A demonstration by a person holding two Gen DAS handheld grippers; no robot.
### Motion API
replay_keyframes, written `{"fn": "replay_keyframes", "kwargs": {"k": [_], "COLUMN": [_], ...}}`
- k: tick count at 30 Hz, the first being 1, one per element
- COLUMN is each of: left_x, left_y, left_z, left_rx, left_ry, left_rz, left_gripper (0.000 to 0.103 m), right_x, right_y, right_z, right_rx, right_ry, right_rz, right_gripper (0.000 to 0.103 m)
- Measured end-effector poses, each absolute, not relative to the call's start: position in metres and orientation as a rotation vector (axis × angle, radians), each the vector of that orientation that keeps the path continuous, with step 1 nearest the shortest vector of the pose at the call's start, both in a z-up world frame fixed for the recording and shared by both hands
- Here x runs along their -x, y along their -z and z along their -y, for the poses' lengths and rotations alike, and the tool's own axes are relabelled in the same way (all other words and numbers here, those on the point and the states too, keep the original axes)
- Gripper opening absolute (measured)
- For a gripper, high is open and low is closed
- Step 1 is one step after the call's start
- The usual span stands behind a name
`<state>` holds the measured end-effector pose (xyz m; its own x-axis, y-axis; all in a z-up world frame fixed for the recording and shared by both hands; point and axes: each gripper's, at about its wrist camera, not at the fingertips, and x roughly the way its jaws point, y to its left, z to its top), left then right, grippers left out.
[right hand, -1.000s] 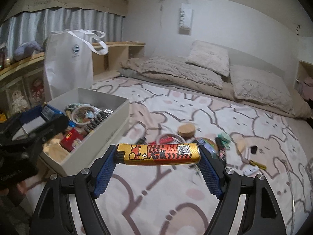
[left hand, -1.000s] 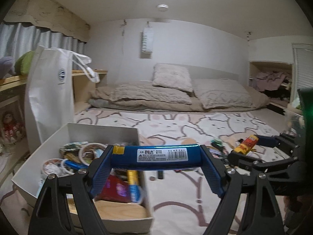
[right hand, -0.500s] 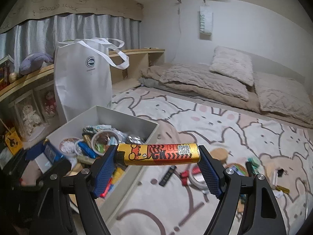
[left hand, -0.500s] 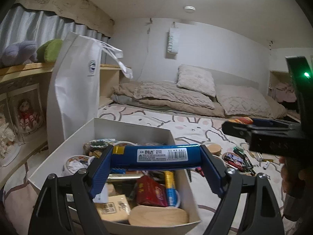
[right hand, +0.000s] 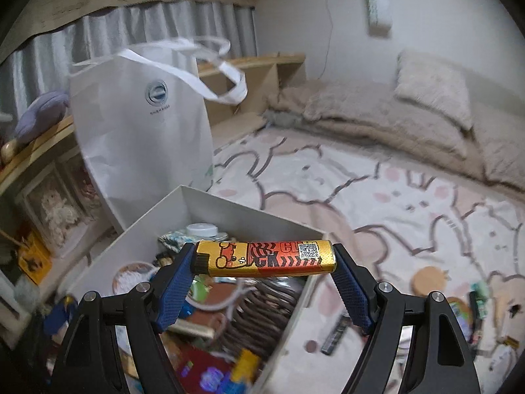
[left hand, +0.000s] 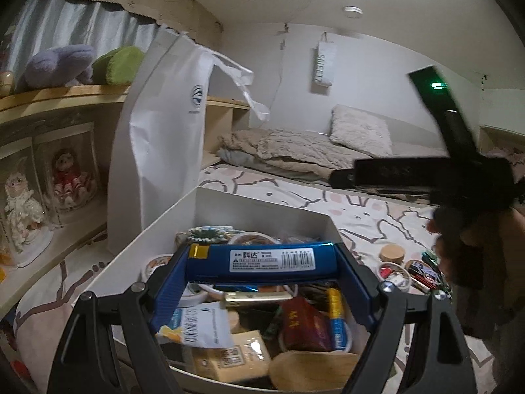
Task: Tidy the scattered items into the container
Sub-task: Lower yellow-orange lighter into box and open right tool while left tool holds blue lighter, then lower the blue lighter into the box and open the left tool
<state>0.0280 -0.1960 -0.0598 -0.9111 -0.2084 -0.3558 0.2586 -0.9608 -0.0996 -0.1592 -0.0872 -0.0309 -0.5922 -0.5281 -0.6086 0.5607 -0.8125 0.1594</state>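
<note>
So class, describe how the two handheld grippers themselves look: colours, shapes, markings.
Both the left gripper and right gripper have black angular frames with silver screws and blue textured fingers. In the left view, the right gripper's black body shows a small green light, and a bare hand holds it.

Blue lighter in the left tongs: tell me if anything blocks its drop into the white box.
Nothing visible blocks it. The blue lighter in the left tongs hangs over the open white box, which has no lid; it would land on the clutter already inside.
</note>
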Motion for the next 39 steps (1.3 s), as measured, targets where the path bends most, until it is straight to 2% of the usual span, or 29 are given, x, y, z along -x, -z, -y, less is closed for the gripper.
{"fn": "replay_keyframes", "kwargs": {"k": [14, 15, 16, 17, 25, 34, 39], "left_x": [-0.015, -0.014, -0.013, -0.012, 0.000, 0.010, 0.021], "left_y": [0.080, 0.081, 0.081, 0.082, 0.095, 0.093, 0.083], "left_z": [0.225, 0.226, 0.227, 0.228, 0.238, 0.238, 0.234], "left_rx": [-0.557, -0.560, -0.562, -0.565, -0.622, -0.704, -0.763], "left_ry": [2.799, 2.798, 2.798, 2.794, 2.758, 2.768, 2.744], "left_rz": [-0.299, -0.303, -0.305, -0.307, -0.316, -0.342, -0.226], "left_gripper": [0.084, 0.084, 0.084, 0.084, 0.084, 0.084, 0.084], "right_x": [0.229, 0.231, 0.234, 0.235, 0.215, 0.155, 0.127], "right_y": [0.080, 0.083, 0.085, 0.085, 0.074, 0.053, 0.044], "right_z": [0.131, 0.132, 0.133, 0.133, 0.109, 0.069, 0.048], "right_rx": [-1.144, -1.145, -1.148, -1.143, -1.044, -0.944, -0.893], "right_ry": [2.276, 2.274, 2.271, 2.273, 2.307, 2.277, 2.255], "right_rz": [0.033, 0.039, 0.040, 0.039, 0.051, 0.034, 0.052], "right_gripper": [0.081, 0.085, 0.099, 0.103, 0.103, 0.103, 0.103]}}
